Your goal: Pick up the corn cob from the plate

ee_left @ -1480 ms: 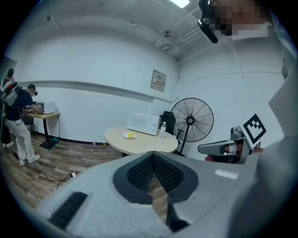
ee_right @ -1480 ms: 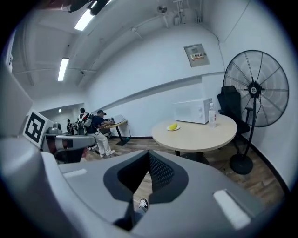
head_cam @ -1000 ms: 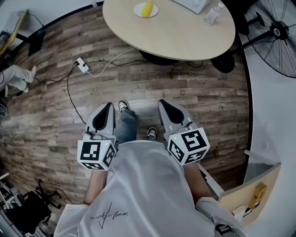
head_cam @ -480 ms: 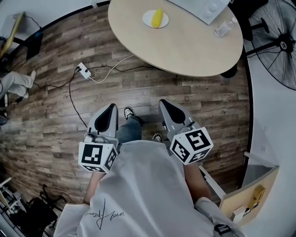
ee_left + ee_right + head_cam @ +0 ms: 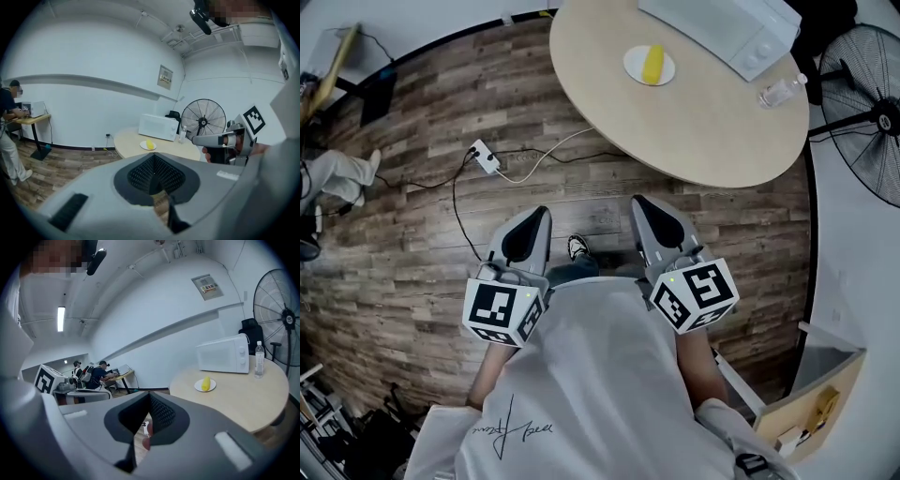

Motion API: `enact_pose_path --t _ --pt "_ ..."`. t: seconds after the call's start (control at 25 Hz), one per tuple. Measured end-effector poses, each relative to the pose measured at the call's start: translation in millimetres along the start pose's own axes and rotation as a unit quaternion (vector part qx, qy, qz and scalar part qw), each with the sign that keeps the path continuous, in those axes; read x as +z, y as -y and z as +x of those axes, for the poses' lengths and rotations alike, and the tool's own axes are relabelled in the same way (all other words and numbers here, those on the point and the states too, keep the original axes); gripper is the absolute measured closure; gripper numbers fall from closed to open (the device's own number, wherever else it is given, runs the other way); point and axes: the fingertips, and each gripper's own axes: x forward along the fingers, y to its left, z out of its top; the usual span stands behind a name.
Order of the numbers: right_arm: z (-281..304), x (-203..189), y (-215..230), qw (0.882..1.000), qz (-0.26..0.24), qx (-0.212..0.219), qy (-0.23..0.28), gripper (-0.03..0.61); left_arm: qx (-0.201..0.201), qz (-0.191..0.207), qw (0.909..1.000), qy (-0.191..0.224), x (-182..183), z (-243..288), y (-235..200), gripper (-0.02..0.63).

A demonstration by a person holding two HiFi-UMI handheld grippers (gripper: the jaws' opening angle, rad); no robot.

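Nothing done yet: corn cob point(image 5: 652, 64) lies on its plate point(image 5: 633, 68) on the tabletop point(image 5: 694, 131), well apart from us. Our left gripper point(image 5: 534, 220) and right gripper point(image 5: 643, 208) are empty, fingers pressed together. We judge approach, grasp and lift all remain.

White script-printed T-shirt point(image 5: 591, 375), blue jeans point(image 5: 572, 271), grey left tongs point(image 5: 540, 215), right tongs point(image 5: 639, 202)

corn cob point(image 5: 652, 64) sat on plate point(image 5: 632, 67) | plate was on table point(image 5: 703, 131), microwave point(image 5: 722, 28) behind it | bottle point(image 5: 781, 90) right of microwave | fan point(image 5: 872, 94) further right, off the table
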Motion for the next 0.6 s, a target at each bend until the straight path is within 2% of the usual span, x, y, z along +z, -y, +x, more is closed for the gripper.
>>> enact_pose_path --t 0.12,0.44,0.6 --pt "13 4 2 1.000 0.004 -0.013 0.000 0.569 -0.015 -0.012 0.9998 0.001 7 4 -13 0.615" --pt "34 17 26 0.999 0.031 -0.045 0.001 0.568 -0.017 0.001 0.9998 -0.010 15 25 -37 0.615" --pt "47 26 42 0.997 0.041 -0.058 0.007 0.568 -0.044 0.009 0.9986 -0.026 19 42 -41 0.615"
